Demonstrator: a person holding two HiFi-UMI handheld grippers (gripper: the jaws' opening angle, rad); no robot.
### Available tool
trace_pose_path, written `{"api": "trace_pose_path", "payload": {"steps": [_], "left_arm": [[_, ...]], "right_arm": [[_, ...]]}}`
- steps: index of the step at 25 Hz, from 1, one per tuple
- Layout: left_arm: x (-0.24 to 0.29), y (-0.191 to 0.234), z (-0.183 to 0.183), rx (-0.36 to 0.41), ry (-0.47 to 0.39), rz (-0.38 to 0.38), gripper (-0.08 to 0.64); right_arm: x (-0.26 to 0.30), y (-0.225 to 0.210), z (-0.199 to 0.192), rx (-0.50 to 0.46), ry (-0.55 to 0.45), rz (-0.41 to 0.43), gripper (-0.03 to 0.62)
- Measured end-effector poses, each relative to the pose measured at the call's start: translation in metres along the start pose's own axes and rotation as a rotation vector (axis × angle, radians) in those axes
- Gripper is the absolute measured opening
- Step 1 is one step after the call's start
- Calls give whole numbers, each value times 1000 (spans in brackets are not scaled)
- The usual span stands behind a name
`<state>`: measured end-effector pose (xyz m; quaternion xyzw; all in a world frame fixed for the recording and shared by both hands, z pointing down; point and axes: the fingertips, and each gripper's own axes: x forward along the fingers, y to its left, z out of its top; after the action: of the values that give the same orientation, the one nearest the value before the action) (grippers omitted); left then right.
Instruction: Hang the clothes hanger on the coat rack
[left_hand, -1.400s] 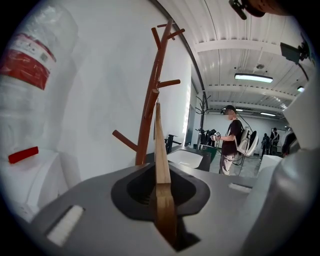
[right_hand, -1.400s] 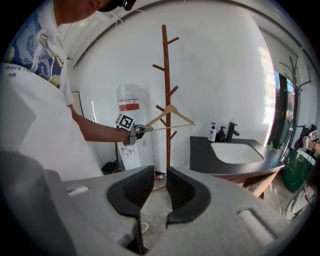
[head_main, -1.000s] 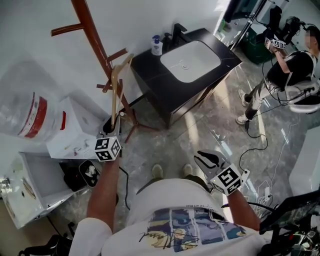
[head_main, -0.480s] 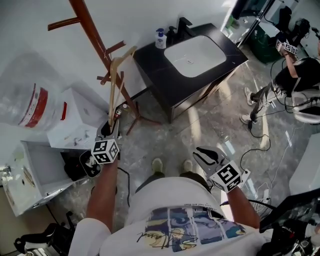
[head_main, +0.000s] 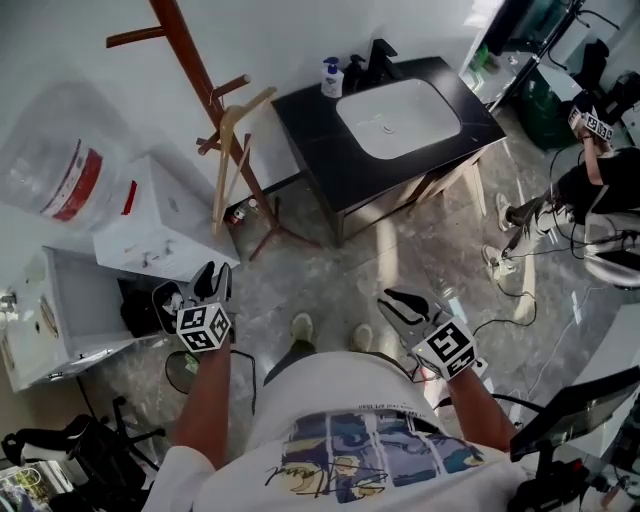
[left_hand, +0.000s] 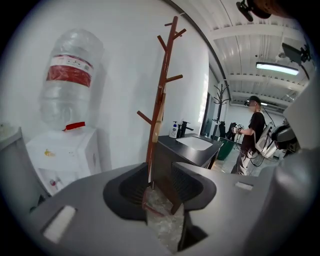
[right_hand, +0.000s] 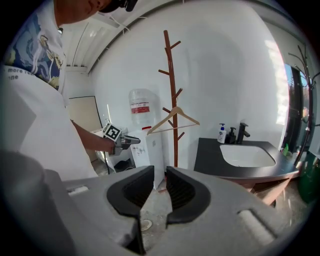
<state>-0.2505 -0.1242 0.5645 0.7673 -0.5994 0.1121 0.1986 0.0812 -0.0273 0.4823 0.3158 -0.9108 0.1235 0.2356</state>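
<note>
Left tongs (left_hand: 161, 177) just been opening, empty, right tongs (right_hand: 160, 182) narrowly parted, empty, hanger (right_hand: 161, 121) on coat rack (right_hand: 172, 75), hook indistinct

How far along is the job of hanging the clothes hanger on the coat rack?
Done: the hanger hangs on a branch of the coat rack, free of both grippers. In hand: nothing; the left gripper, whose jaws have just been opening, is empty and apart from the hanger, and the right gripper is empty too. Left: seemingly nothing.
</note>
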Motion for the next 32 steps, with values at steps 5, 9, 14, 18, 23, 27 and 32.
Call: {"api": "trace_pose_path", "payload": {"steps": [5,9,14,18,23,27,32], "left_arm": [[-34,-43,-8,-2,-4,-10,150],[-50,-97,0,44,-20,-114,150],[-66,-173,26,58,-71,-266,125],[-80,-235,42,84,-87,-371,118],[-90,-292,45,122,-47,-465,111],[-99,-323,60,100,-76,-566,109],[-105,-349,63,128,-70,-657,71]], "right_arm": [[-10,-12,5,-39,-12,47,78],[-16,-18,9,-75,-33,84,77],[-26,-15,22,-133,-70,143,75],[-33,-6,31,-170,-88,188,72],[-45,0,40,-205,-116,212,67],[-52,1,39,-220,-124,215,66],[-65,2,38,-219,-137,203,61]]}}
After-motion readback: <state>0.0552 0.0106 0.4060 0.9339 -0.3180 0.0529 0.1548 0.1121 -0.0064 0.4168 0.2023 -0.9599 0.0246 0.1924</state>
